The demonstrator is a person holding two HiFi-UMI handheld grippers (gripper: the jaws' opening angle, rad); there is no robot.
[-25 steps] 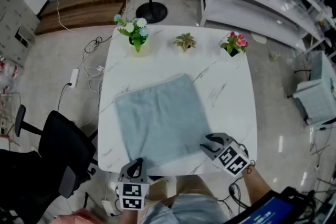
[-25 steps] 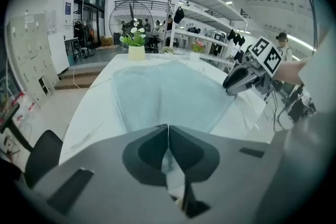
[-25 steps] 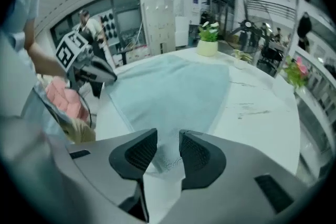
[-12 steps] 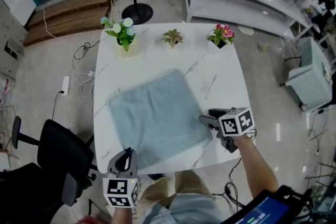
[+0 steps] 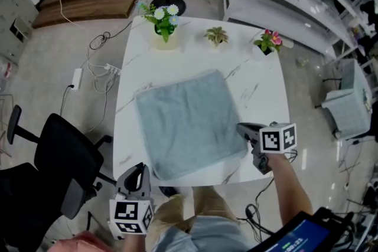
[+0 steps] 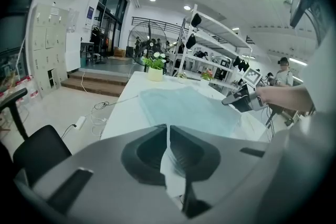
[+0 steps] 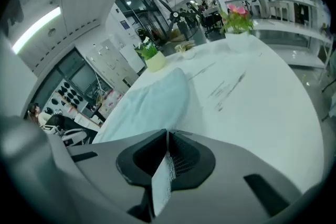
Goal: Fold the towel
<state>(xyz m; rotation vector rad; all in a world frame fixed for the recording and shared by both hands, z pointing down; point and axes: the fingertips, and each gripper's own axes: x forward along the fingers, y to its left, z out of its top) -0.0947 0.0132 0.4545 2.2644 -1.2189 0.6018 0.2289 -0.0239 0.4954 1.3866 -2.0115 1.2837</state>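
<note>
The right gripper point(image 5: 241, 127) has rolled over and just snapped closed on nothing, with the towel point(image 5: 186, 121) right beside its fingers. The left gripper point(image 5: 139, 168) is closed and empty too, towel just ahead. The towel stayed flat: no fold yet.

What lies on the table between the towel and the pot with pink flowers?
Nothing; the head view shows only bare, grey-veined table between the towel and the pink-flower pot.

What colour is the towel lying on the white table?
Pale blue-grey; the flat square cloth towel shows best in the head view.
</note>
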